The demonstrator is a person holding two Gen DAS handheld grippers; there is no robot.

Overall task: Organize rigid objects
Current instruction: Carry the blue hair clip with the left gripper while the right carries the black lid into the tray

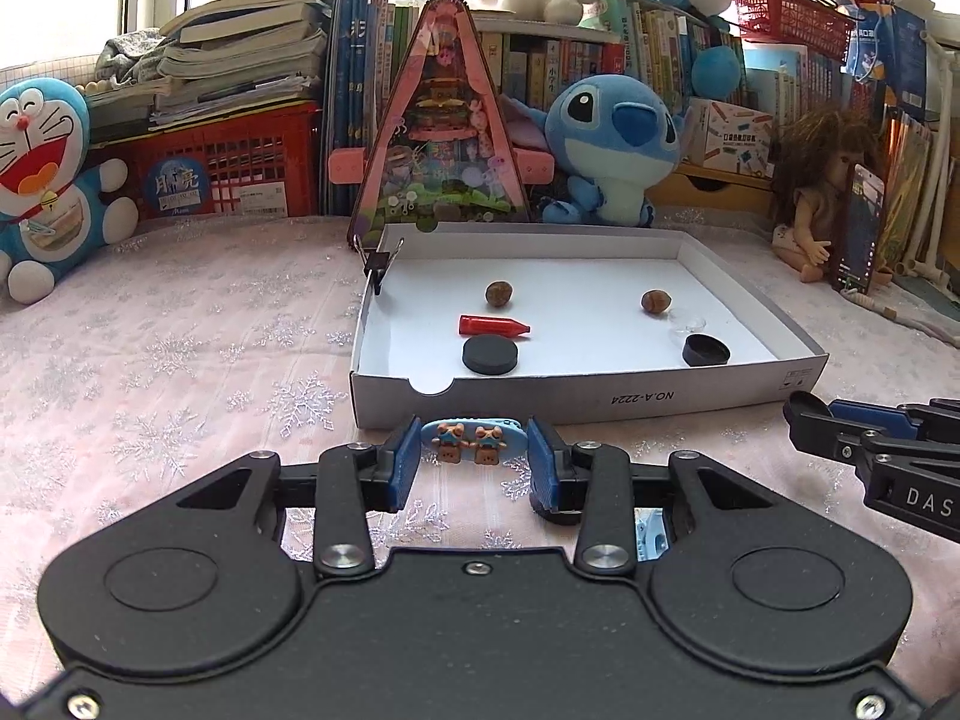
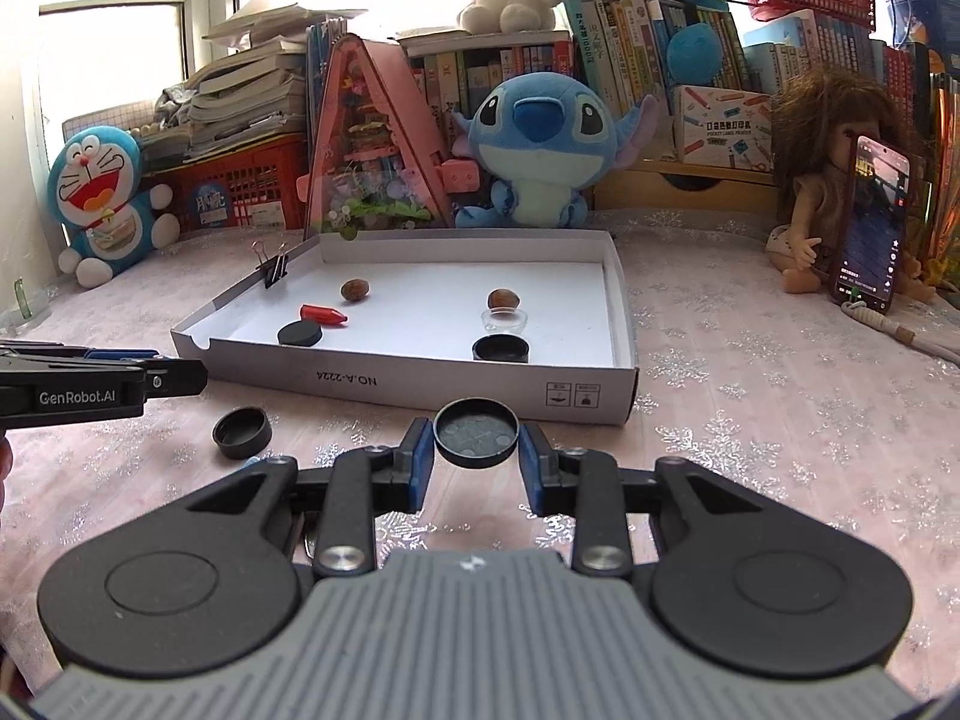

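The left gripper (image 1: pixel 473 450) has its two blue pads closed on one blue oval hair clip (image 1: pixel 471 437) bearing two small bear figures, held just in front of the near wall of the white box lid (image 1: pixel 576 402) that serves as a tray on the pink snowflake tablecloth (image 1: pixel 180 360). The right gripper (image 2: pixel 476 447) clamps one black round cap (image 2: pixel 476 433), hollow side up, also just before the lid's near wall. Inside the lid lie six loose things: two brown walnuts (image 1: pixel 499 293) (image 1: pixel 656 302), well apart; one red crayon-shaped piece (image 1: pixel 493 326); one black disc (image 1: pixel 489 354) just in front of the red piece; one black cap (image 1: pixel 705 350) near the right front corner; and one small clear dish (image 2: pixel 504 320) between that cap and the right walnut. One black binder clip (image 1: pixel 379 267) grips the lid's left wall near the far corner. Outside the lid, one more black cap (image 2: pixel 242 432) rests on the cloth beside the left gripper's fingers. That makes three black caps and one solid disc. Behind stand one Doraemon plush (image 1: pixel 42 180), one Stitch plush (image 1: pixel 612 144), one triangular pink display case (image 1: pixel 441 132), one doll (image 2: pixel 822 192) and one phone (image 2: pixel 870 222) leaning against it.
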